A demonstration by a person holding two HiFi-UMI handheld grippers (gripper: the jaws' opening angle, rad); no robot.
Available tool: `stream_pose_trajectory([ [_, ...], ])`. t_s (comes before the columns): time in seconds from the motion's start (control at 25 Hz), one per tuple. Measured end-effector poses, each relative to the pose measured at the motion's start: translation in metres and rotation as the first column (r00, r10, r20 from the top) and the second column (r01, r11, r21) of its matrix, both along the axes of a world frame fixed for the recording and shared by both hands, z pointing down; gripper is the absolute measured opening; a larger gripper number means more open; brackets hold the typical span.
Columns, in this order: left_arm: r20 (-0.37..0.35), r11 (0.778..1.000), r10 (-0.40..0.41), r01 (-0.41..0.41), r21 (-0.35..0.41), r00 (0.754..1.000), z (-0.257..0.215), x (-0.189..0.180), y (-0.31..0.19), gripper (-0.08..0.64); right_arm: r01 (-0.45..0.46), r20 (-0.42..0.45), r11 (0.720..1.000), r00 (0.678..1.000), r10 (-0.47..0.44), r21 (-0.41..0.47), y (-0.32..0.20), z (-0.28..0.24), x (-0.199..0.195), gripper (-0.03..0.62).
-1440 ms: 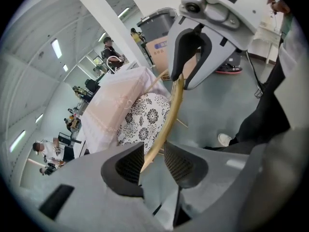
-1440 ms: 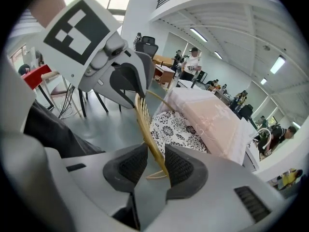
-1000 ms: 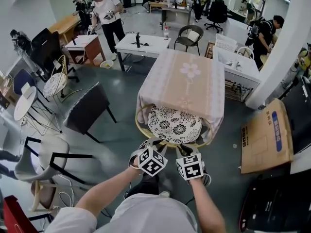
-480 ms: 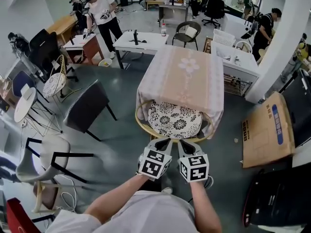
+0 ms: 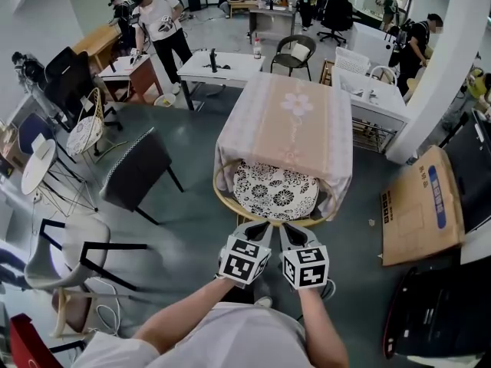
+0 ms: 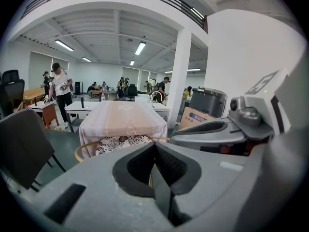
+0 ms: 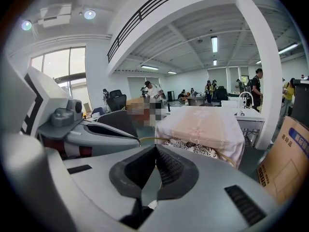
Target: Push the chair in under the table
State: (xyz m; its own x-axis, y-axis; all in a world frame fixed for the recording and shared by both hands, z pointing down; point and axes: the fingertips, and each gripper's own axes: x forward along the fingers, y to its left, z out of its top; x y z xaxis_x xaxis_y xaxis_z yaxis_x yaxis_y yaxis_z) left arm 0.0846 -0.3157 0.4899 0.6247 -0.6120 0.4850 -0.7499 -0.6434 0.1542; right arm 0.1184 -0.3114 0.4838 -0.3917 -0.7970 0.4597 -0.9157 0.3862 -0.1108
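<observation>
Your left gripper and right gripper both had their fingers pressed fully together, with nothing held in either. They sat side by side, tips aimed at the back rim of the chair. Closed fingers make a blunt pusher, which is likely why there was no grasp. Couldn't tell whether they touched the rim or stopped just short. The chair sat with its seat mostly under the cloth-covered bench, the patterned cushion partly showing at the near edge and the back hoop outside. Judged the push nearly finished, with little travel left.
</observation>
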Motion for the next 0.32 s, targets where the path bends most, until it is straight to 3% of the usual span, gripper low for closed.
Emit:
stream_pose_trajectory([
  [0.32,-0.009,1.0,-0.001,0.001,-0.008,1.0,-0.0012,-0.0008,-0.0002,0.006,0.005,0.001,1.0,1.0,-0.005,-0.007,0.0,0.0006,-0.003,0.005],
])
